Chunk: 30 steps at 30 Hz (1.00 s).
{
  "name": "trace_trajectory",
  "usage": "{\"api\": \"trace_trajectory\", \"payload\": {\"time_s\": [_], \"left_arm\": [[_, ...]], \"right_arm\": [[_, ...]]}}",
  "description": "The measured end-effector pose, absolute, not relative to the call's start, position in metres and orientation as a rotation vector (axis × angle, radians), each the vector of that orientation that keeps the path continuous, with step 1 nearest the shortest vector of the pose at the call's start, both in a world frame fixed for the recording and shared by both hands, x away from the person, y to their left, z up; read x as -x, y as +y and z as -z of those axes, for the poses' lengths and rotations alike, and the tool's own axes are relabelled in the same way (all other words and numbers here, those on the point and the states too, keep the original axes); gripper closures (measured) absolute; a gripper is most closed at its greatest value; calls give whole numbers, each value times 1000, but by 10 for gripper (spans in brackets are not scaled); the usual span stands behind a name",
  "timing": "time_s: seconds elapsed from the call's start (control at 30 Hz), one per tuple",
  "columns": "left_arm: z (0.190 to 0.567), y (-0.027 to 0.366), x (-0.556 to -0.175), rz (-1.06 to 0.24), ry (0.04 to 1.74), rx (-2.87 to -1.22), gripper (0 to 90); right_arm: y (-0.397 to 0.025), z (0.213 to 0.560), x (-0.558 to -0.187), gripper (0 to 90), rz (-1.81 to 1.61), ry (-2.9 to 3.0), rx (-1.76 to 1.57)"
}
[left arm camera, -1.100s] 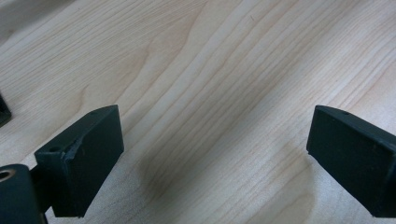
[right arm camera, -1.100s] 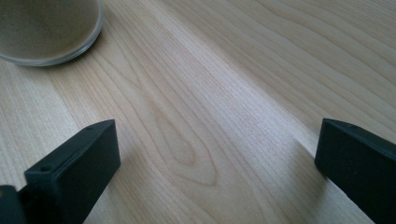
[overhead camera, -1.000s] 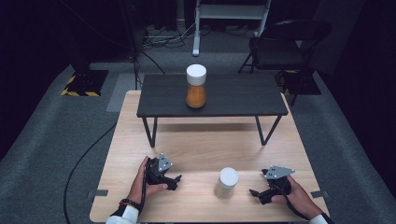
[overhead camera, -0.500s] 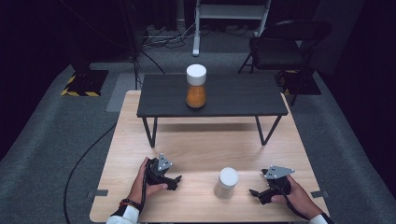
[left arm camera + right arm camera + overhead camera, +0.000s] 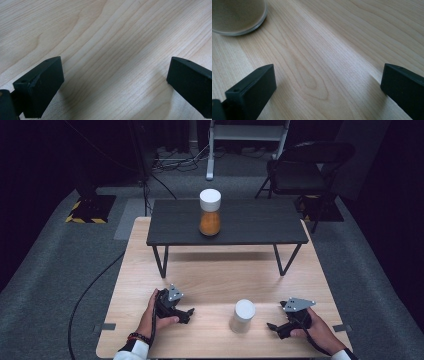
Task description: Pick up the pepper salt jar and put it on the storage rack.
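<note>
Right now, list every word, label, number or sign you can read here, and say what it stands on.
None can be read.
The two jars, one on the wooden table, one on the black shelf, bear no visible label.
The floor plate has yellow-black stripes, no lettering.

Bright overhead light on the wooden table [image 5: 215, 270] — dark surroundings, soft shadows, close views slightly blurred.
</note>
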<state>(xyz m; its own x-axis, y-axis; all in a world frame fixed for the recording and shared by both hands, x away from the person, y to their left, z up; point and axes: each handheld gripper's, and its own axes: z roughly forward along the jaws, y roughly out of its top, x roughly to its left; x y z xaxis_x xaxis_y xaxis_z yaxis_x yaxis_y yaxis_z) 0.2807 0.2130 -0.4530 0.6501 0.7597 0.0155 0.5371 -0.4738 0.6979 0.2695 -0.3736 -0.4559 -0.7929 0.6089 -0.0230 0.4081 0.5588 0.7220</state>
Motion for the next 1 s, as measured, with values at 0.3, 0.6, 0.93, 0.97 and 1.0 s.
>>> {"api": "trace_trajectory", "payload": {"time_s": [0.3, 0.6, 0.93, 0.97, 1.0], "left_arm": [[453, 213, -281, -427, 1002, -2194, 9], [453, 213, -281, -428, 1002, -2195, 8], [453, 212, -280, -432, 1010, -2193, 8], [453, 212, -279, -433, 1010, -2192, 8], [453, 212, -279, -433, 1011, -2192, 8]], "right_arm": [[-374, 456, -269, 0, -1066, 2525, -844], [-374, 456, -268, 0, -1068, 2526, -842], [-377, 449, -266, 17, -1129, 2536, -739], [-378, 447, -267, 17, -1148, 2541, -725], [-378, 444, -268, 18, -1169, 2546, -704]]}}
